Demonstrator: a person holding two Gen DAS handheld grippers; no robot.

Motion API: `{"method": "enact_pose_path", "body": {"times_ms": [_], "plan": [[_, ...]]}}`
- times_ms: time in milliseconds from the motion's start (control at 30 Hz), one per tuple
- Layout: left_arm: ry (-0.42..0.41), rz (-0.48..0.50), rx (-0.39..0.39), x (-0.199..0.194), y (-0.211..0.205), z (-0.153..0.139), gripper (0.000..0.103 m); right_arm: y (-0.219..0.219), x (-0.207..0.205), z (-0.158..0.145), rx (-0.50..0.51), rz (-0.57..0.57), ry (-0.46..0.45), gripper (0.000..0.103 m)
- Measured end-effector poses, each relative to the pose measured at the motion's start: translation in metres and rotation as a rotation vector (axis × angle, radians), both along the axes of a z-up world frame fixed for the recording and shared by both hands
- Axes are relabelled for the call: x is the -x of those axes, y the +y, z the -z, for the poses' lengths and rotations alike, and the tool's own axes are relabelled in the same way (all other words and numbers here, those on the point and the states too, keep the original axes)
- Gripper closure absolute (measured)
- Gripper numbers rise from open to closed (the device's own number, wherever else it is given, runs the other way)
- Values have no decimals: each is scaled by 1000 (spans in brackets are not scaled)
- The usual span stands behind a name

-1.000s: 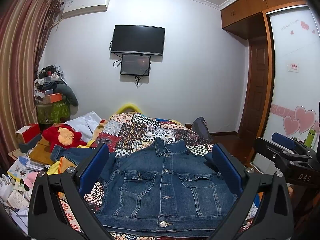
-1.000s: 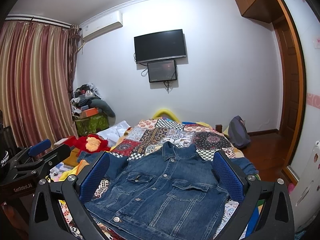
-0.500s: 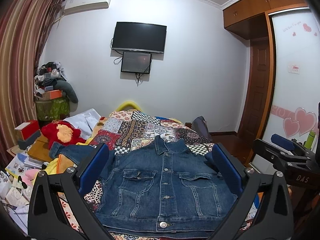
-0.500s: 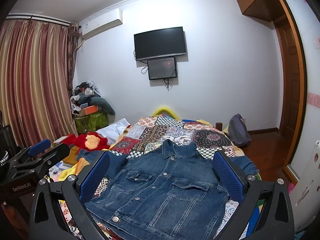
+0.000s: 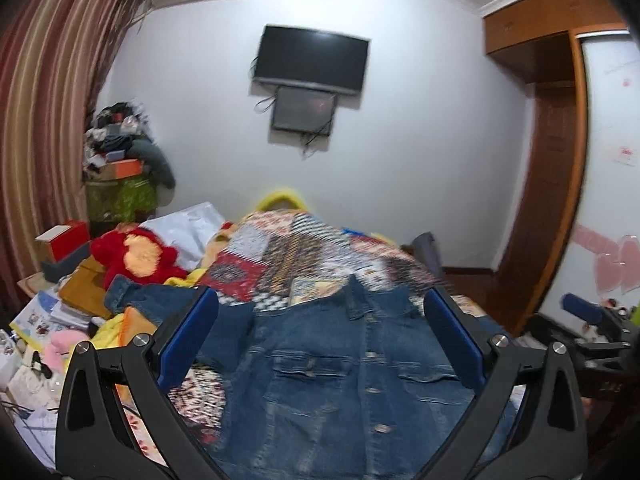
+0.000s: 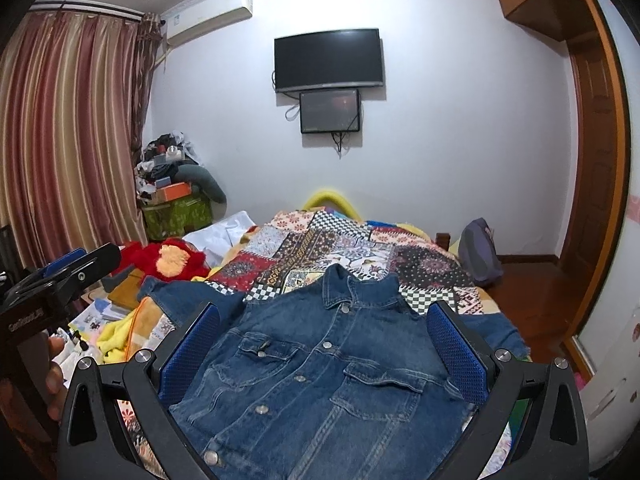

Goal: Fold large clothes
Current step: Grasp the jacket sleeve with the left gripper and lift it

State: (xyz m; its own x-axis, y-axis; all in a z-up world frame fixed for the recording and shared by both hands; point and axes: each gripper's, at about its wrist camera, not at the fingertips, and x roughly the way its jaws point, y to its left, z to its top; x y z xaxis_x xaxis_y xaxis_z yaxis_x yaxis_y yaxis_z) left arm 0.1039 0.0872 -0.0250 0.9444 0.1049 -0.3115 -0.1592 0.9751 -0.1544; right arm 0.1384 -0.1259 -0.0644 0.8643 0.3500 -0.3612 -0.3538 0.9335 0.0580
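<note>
Left tool: spread wide, blue pads apart, nothing between them; it hung above the lower front of the jacket without touching it. This view was motion-blurred.
Right tool: spread wide as well, blue pads facing each other across the jacket's chest, holding nothing; raised above the cloth.
Tools relative to each other: the right tool showed at the right edge of the left wrist view; the left tool showed at the left edge of the right wrist view, with part of the person's hand below it.
Denim jacket: lay flat, front up and buttoned, on the bed, collar toward the far wall, hem toward the cameras. One sleeve stretched out to the left; the other sleeve lay out to the right near the bed edge.
Bed cover: patchwork quilt under the jacket, reaching to the yellow headboard.
Left of the bed: red plush toy, white pillow, yellow cloth, books and papers on a low surface.
Right of the bed: grey backpack on the wooden floor, beside a wooden door.
Far wall: television with a smaller screen below it, air conditioner up left, striped curtain.
</note>
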Motion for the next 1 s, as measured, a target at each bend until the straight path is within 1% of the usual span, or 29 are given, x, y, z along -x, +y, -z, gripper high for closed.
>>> {"method": "enact_pose_path", "body": {"times_ms": [167, 267, 400, 500, 567, 600, 700, 767, 800, 833, 867, 900, 967, 1000], "plan": [[60, -100, 6, -48, 44, 15, 0, 10, -47, 9, -15, -6, 52, 0], [111, -149, 11, -79, 74, 30, 0, 16, -82, 14, -12, -15, 99, 0], [209, -220, 46, -117, 120, 61, 0, 23, -134, 24, -7, -7, 143, 0], [299, -232, 105, -141, 156, 93, 0, 30, -174, 39, 1, -31, 211, 0], [367, -225, 128, -155, 176, 114, 0, 37, -198, 51, 14, -44, 250, 0], [420, -227, 152, -163, 188, 127, 0, 42, -211, 59, 28, -47, 277, 0], [512, -204, 225, -177, 215, 158, 0, 56, -245, 82, 58, -70, 354, 0], [561, -183, 304, -180, 230, 176, 0, 65, -262, 98, 73, -83, 402, 0], [579, -170, 358, -181, 238, 186, 0, 72, -273, 107, 78, -95, 434, 0], [591, -161, 407, -180, 246, 194, 0, 76, -279, 115, 81, -102, 458, 0], [599, -156, 440, -179, 251, 200, 0, 81, -286, 123, 86, -108, 482, 0], [603, -156, 452, -180, 255, 205, 0, 89, -295, 132, 94, -119, 522, 0], [611, -147, 477, -179, 263, 211, 0, 101, -309, 146, 114, -139, 571, 0], [603, -129, 516, -178, 269, 215, 0, 107, -315, 155, 125, -149, 592, 0]]}}
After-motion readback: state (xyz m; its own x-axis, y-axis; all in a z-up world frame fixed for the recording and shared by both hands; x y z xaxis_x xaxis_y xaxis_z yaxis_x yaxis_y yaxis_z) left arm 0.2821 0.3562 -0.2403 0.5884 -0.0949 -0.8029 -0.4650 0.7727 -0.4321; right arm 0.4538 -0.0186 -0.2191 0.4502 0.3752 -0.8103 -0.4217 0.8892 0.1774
